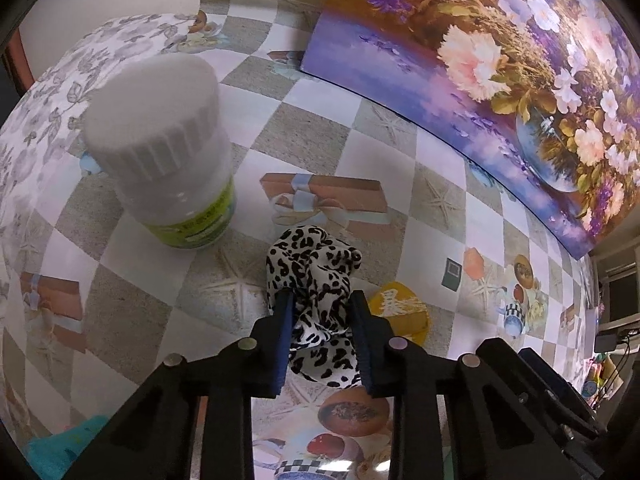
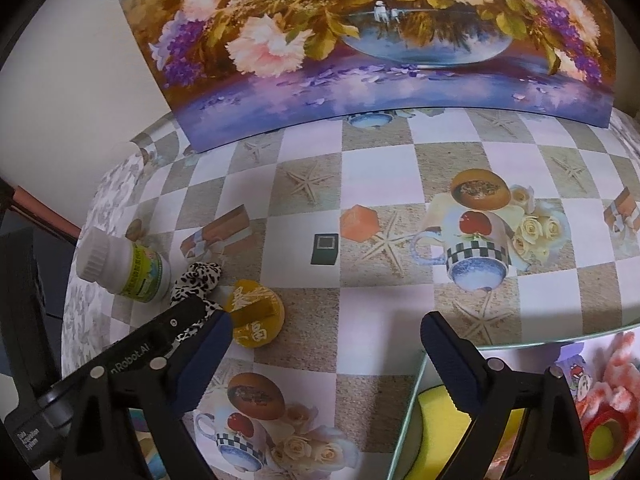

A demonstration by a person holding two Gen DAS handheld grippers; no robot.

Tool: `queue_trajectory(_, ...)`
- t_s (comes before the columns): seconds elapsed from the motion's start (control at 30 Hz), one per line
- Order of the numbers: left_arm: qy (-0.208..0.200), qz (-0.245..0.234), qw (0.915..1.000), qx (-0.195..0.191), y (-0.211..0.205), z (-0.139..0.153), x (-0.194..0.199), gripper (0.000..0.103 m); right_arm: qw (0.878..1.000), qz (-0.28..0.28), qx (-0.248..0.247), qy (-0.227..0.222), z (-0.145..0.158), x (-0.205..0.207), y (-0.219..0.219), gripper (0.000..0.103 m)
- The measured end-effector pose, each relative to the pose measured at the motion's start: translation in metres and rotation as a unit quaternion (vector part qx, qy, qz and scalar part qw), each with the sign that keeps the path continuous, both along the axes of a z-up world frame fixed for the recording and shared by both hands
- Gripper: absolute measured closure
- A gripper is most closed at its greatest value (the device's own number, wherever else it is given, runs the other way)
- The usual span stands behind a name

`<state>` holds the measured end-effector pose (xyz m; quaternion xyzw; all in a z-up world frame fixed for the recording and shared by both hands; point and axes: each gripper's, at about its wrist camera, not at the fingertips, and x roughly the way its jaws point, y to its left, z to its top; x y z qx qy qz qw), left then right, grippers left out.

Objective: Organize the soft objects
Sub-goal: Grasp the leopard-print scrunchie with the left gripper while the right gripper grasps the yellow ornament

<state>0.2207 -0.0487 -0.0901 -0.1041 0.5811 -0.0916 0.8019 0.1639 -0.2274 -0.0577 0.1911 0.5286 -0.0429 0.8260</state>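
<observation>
Left gripper (image 1: 320,304): fingers (image 1: 285,332) closed on a leopard-print scrunchie (image 1: 316,276), pads pressing its sides; the cloth bulges out above and below them, its far end resting on the table (image 1: 400,168).
Right gripper (image 2: 326,330): fingers (image 2: 448,356) spread wide, nothing between them, poised over bare table.
Bottle (image 1: 168,148): white, ribbed cap, green label; upright, just left of the scrunchie.
Yellow piece (image 1: 400,308): round, white characters; just right of the scrunchie.
Tray (image 2: 416,392): at the table's near right edge, under the right finger; holds a yellow sponge (image 2: 436,412) and pink fluffy items (image 2: 616,384).
Flower painting (image 2: 360,40): propped along the table's far side.
</observation>
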Motion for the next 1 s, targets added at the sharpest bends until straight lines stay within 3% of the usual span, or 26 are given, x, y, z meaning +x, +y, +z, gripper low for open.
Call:
queue_trajectory(0.63,0.025,0.052,0.9983,0.011,0.037,0.0,0.005,0.074,0.997,0.068,-0.025,0.018,-0.023,0.012,0.05,0.013)
queue_trajectory(1.0,0.032,0.059,0.9977,0.002,0.041,-0.003,0.008,0.074,0.993,0.103,-0.051,0.018,-0.034,0.021,0.076,0.031)
